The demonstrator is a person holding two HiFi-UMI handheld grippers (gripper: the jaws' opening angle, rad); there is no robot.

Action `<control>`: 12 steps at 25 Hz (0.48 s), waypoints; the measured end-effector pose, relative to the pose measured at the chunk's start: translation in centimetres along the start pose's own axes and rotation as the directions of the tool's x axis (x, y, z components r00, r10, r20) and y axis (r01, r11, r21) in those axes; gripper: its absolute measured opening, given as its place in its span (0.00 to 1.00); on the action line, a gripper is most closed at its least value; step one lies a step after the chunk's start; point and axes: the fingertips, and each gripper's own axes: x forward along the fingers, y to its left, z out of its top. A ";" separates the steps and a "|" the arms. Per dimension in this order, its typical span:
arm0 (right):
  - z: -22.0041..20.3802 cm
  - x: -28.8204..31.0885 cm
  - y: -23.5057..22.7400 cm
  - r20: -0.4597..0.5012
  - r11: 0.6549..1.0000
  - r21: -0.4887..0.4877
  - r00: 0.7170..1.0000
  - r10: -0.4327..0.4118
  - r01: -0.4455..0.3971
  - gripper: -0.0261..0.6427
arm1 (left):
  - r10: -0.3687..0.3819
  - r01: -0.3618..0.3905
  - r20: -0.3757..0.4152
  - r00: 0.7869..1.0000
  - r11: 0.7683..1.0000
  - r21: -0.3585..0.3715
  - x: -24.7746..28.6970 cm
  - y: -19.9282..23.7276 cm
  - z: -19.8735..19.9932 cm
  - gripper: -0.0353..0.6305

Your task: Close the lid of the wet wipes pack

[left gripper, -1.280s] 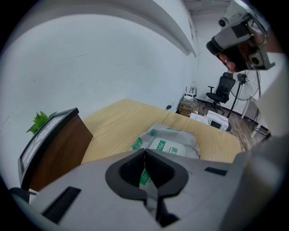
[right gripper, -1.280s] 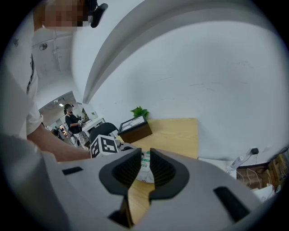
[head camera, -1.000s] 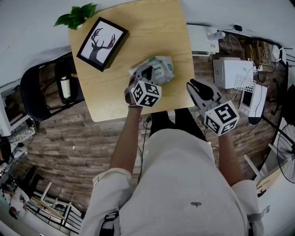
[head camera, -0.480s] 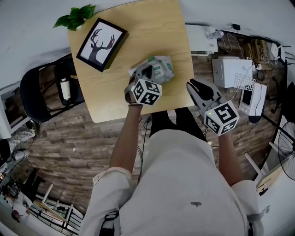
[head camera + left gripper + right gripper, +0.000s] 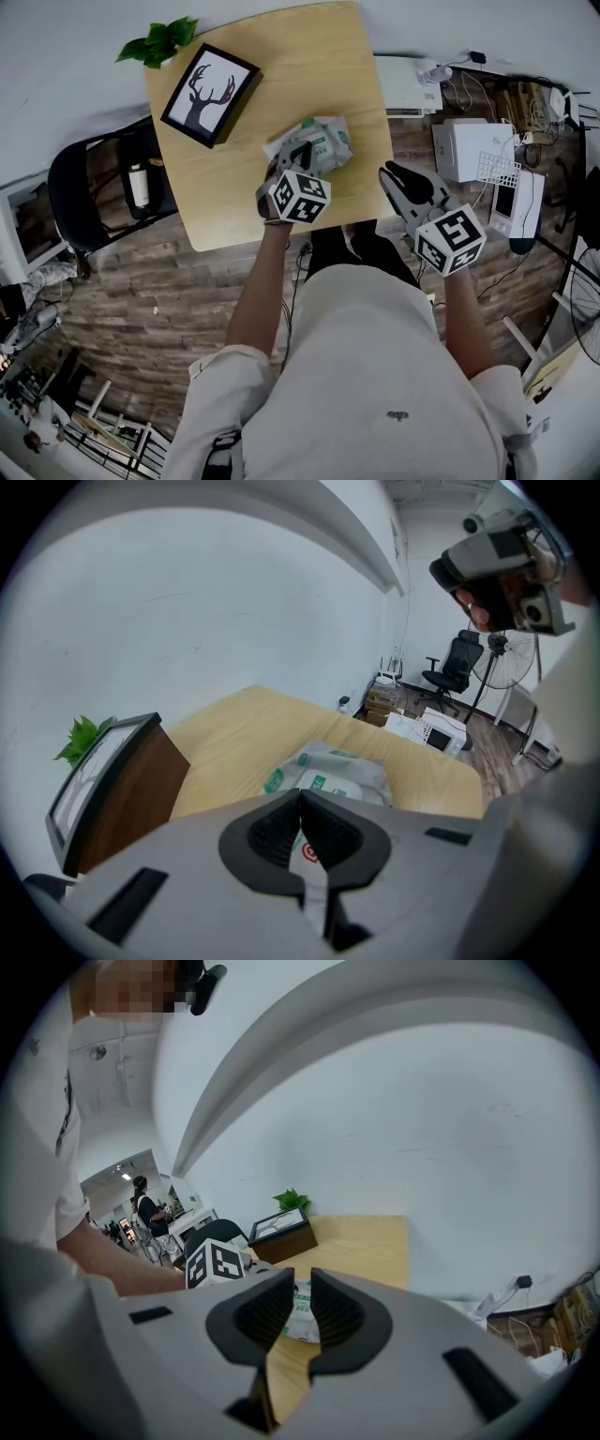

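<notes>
The wet wipes pack (image 5: 323, 141), grey-white with green labels, lies on the wooden table (image 5: 281, 66) near its front right. My left gripper (image 5: 292, 152) is shut, its tips down over the near left part of the pack. In the left gripper view its pads (image 5: 281, 832) meet, and the pack (image 5: 342, 772) shows just beyond them; the lid's state is unclear. My right gripper (image 5: 392, 178) hovers off the table's right front corner, apart from the pack. Its jaws (image 5: 302, 1288) are closing, a narrow gap remains and nothing is between them; the pack (image 5: 300, 1302) lies further off.
A framed deer picture (image 5: 208, 94) and a green plant (image 5: 159, 42) stand at the table's far left. A black chair holding a bottle (image 5: 139, 185) stands left of the table. White appliances (image 5: 473, 145) and cables lie on the floor to the right.
Both grippers stay where they were over the last second; only the head view has shifted slightly.
</notes>
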 end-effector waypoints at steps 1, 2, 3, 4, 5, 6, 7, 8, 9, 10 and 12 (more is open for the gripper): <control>0.0 -0.1 0.1 0.005 1.000 -0.001 1.000 0.004 -0.004 0.12 | 0.004 -0.004 0.002 1.000 1.000 0.001 -0.3 -0.1 0.0 0.06; 0.0 -0.3 0.2 0.010 1.000 -0.002 1.000 0.007 -0.007 0.12 | 0.009 -0.009 0.005 1.000 1.000 0.002 -0.7 -0.2 0.0 0.06; -0.1 -0.5 0.4 0.016 1.000 -0.003 1.000 0.011 -0.011 0.12 | 0.014 -0.014 0.008 1.000 1.000 0.002 -1.0 -0.4 0.1 0.06; -0.2 -0.7 0.6 0.022 1.000 -0.003 1.000 0.015 -0.015 0.11 | 0.020 -0.020 0.011 1.000 1.000 0.001 -1.5 -0.5 0.1 0.06; -0.3 -1.0 0.8 0.028 1.000 -0.003 0.999 0.020 -0.020 0.11 | 0.026 -0.026 0.014 1.000 1.000 0.001 -1.9 -0.7 0.2 0.06; -0.4 -1.3 1.0 0.033 1.000 -0.003 0.999 0.025 -0.025 0.11 | 0.033 -0.033 0.016 0.999 0.999 0.000 -2.4 -0.9 0.2 0.06; -0.7 -1.6 1.2 0.036 1.000 -0.005 0.999 0.030 -0.030 0.11 | 0.039 -0.039 0.018 0.999 0.999 0.000 -2.9 -1.2 0.2 0.06; -0.9 -1.9 1.5 0.039 0.999 -0.008 0.999 0.035 -0.034 0.11 | 0.045 -0.045 0.020 0.999 0.999 -0.001 -3.5 -1.5 0.2 0.06; -1.1 -2.3 1.7 0.041 0.999 -0.016 0.998 0.039 -0.038 0.11 | 0.051 -0.051 0.022 0.998 0.999 -0.002 -4.0 -1.8 0.1 0.06; -1.3 -2.7 2.0 0.043 0.999 -0.028 0.998 0.042 -0.041 0.11 | 0.057 -0.057 0.025 0.998 0.998 -0.004 -4.5 -2.1 0.1 0.06; -1.7 -3.6 2.5 0.048 0.998 -0.050 0.997 0.052 -0.050 0.11 | 0.072 -0.072 0.032 0.997 0.997 -0.004 -5.6 -3.0 0.0 0.06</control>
